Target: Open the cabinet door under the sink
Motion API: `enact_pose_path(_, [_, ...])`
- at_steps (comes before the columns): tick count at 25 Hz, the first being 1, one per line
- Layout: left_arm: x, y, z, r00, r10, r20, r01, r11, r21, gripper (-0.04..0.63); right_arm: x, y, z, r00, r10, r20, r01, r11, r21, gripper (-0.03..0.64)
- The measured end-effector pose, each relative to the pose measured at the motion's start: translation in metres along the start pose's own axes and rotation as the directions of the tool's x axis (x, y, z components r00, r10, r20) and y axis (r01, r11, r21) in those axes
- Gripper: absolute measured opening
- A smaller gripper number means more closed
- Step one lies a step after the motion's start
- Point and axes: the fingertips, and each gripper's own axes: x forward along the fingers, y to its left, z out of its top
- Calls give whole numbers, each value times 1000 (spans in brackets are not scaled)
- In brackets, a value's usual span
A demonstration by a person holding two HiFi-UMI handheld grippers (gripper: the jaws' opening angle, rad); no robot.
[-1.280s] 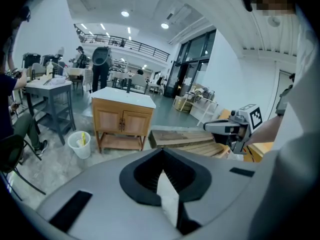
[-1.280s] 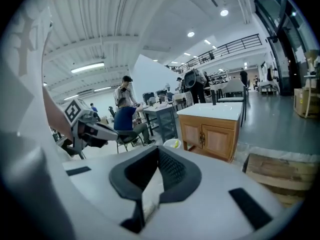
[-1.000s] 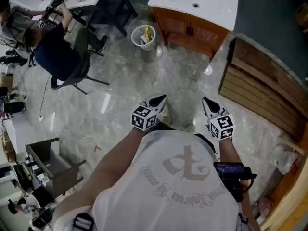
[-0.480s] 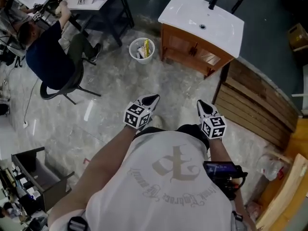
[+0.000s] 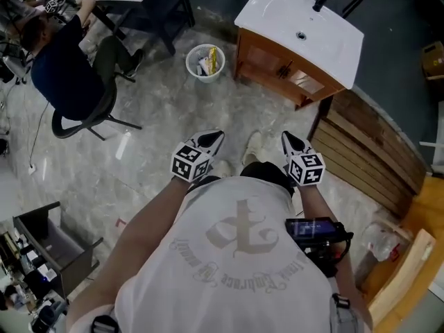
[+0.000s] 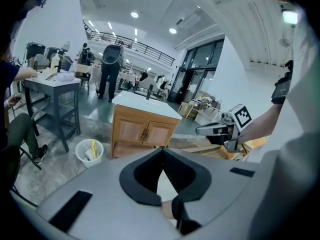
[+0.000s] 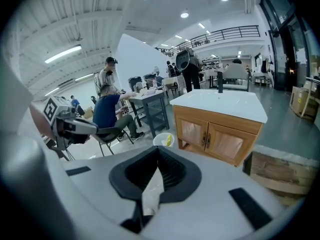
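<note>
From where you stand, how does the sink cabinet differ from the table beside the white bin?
The sink cabinet is a closed wooden box with two shut doors; the table stands on open dark legs. The cabinet's white top holds only a tap; the table's is cluttered. Both stand on the grey floor beside the white bin.

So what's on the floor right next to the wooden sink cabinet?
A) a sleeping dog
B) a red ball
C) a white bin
C: a white bin with some rubbish in it stands on the floor beside the wooden cabinet.
</note>
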Motion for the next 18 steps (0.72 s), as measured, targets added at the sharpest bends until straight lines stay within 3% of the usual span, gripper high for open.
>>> enact_pose_path(6, [27,24,21,999,42,-27,-42,999,-19,9,47,-47,11,1000,-2,-31,4,999,55,14])
enact_pose_path(18, [111,44,69,990,90,-108,-93,995,-28,9,122,-141,22,990,50,-129,-42,997,69,14])
